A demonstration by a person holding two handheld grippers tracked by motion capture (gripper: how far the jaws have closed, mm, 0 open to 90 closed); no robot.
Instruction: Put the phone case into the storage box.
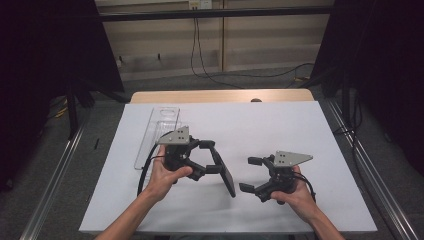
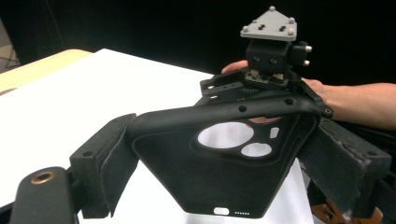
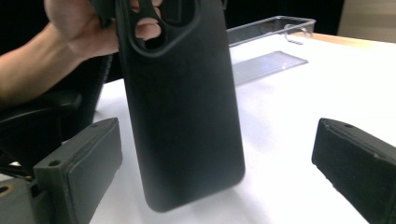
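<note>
Item: black phone case, soft shell with camera cut-outs. It is being held off the white bench by the left gripper, whose jaws are clamping its two long edges near the camera end, as the left gripper view shows; the plain end is hanging toward the right gripper, probably so that it can be presented for a handover or inspection.

Item: right gripper. Its jaws are standing wide apart, released, with nothing pressed between them; the case is sitting ahead of them, untouched.

Item: clear plastic tray. It is lying at the bench's far left, well apart from both hands, likely the case's packaging.
</note>
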